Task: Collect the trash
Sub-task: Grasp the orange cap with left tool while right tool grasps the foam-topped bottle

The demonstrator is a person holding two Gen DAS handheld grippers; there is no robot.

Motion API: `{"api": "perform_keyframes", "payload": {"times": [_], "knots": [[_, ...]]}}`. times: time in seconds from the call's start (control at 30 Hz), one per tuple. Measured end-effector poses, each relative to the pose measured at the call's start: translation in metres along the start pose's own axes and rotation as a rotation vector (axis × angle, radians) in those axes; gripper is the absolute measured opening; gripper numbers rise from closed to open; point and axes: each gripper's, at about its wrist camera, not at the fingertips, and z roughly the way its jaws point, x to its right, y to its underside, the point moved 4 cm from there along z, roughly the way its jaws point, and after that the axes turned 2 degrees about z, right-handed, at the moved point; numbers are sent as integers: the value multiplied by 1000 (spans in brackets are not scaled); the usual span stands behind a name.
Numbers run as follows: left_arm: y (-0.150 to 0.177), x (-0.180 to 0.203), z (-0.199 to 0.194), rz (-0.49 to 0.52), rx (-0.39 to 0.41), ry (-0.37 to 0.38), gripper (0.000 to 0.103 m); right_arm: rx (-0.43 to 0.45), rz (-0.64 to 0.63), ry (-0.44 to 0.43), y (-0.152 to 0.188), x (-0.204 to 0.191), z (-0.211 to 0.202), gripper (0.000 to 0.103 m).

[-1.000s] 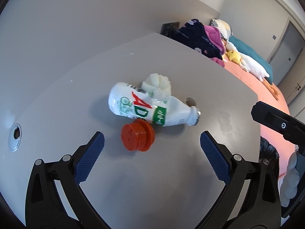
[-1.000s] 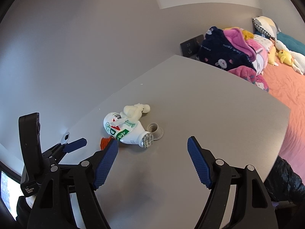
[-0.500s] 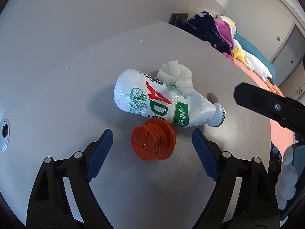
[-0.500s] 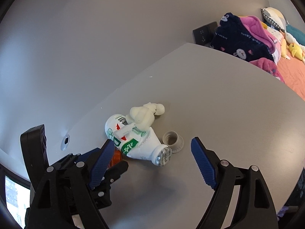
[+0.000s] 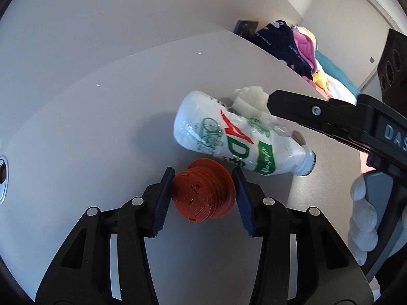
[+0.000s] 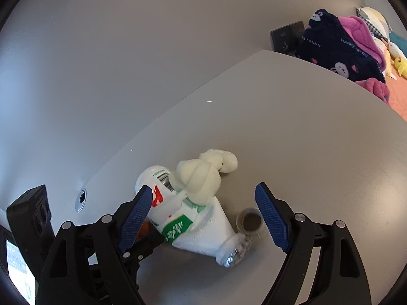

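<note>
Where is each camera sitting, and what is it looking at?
Left wrist view: sits on the left gripper, looking down its closing blue fingers at the ribbed orange plastic cap between them; a white-gloved hand shows.
Right wrist view: sits on the right gripper, looking down at the lying white plastic bottle with green and red print between its open fingers.
Both views share that bottle, the crumpled white tissue and the grey table.

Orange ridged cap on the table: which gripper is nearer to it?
Left. The left gripper straddles the orange cap, jaws closing around it. The right gripper sits farther off, open over the white bottle beside the cap.
</note>
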Motion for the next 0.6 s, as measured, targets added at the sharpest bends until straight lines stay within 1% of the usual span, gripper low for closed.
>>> {"api": "perform_keyframes", "payload": {"times": [0.17,0.37,0.4,0.43,0.47,0.5,0.6], "knots": [[0,-10,-3,-23,1,0,46,-12,3,16,-7,-4,17,83],[-1,-14,-4,-25,1,2,46,-23,3,38,-9,-5,31,83],[0,-15,-4,-25,1,4,46,-32,2,37,-8,-6,34,80],[0,-15,-4,-25,1,4,46,-38,0,28,-8,-7,36,74],[-2,-14,-3,-25,1,4,46,-45,-1,13,-7,-8,38,71],[-1,-15,-3,-26,1,5,46,-53,-9,4,-6,-9,39,62],[-2,-15,-2,-24,1,7,46,-74,-19,-16,-5,-12,42,44]]}}
